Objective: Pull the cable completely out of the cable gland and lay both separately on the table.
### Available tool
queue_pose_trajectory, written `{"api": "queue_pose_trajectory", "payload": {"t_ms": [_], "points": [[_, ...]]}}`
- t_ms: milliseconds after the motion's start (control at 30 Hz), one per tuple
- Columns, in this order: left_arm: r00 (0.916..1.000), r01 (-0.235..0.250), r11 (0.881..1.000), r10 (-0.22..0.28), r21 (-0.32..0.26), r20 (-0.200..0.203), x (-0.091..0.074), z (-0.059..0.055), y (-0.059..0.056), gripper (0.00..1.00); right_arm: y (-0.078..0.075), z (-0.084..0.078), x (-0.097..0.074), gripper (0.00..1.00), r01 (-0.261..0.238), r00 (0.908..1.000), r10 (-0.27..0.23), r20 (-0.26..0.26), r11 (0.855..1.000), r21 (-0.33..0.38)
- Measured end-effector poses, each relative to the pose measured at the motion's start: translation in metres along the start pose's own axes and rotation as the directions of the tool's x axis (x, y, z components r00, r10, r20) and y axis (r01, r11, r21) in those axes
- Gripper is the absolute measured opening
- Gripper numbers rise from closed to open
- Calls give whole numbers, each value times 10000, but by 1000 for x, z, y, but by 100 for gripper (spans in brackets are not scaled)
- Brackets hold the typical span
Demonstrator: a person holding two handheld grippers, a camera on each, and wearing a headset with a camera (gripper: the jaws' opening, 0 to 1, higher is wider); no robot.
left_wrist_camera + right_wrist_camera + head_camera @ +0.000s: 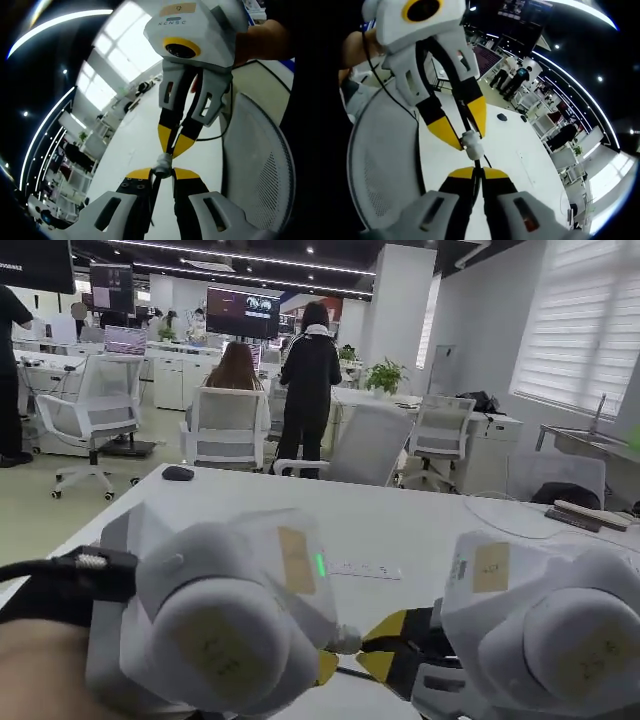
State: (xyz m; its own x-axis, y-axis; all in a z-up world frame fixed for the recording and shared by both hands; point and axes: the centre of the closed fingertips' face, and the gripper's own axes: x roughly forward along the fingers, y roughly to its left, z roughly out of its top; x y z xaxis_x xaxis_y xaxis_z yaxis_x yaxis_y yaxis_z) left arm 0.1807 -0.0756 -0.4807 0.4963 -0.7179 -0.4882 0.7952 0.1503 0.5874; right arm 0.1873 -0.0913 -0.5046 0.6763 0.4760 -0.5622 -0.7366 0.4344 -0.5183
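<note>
Cable [154,196] and gland [162,165] are joined in your left gripper view. Your left gripper [162,174] is clamped on the gland, with the cable running back between its jaws, and your right gripper [175,144] is pinched closed just beyond it. A mesh chair back [265,165] stands close by.

In your right gripper view, your own jaws squeeze the cable just short of the gland, beside the open white table [530,175].

In your head view, both grippers meet low over the table, and bare tabletop stretches ahead to a mouse [178,473] near its far edge.
</note>
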Motion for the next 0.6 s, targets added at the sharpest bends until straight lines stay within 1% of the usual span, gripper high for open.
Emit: {"api": "queue_pose_trajectory", "payload": {"t_ms": [167,233,367,533,567,600], "points": [[9999,-117,9997,117,-197,6,-5,-3,5,16,-4,-8,-2,3,51,9999,-49,-149,9999,86],[9999,-154,9994,156,-295,71,-7,-3,7,16,-6,-11,-2,3,80,9998,-78,-194,9999,144],[9998,-165,9993,168,-339,83,-8,-5,8,16,-6,-20,-1,3,65,9991,-52,-414,9995,308],[9998,-189,9991,192,-376,86,-7,-5,8,16,-4,-22,2,4,-57,9987,78,-510,9991,413],[9998,-212,9992,215,-346,58,-7,-5,8,16,-3,-23,3,6,-92,9982,114,-586,9993,375],[9998,-198,9993,197,-309,-16,-7,-6,8,16,-4,-22,5,11,-87,9982,109,-583,9992,381]]}}
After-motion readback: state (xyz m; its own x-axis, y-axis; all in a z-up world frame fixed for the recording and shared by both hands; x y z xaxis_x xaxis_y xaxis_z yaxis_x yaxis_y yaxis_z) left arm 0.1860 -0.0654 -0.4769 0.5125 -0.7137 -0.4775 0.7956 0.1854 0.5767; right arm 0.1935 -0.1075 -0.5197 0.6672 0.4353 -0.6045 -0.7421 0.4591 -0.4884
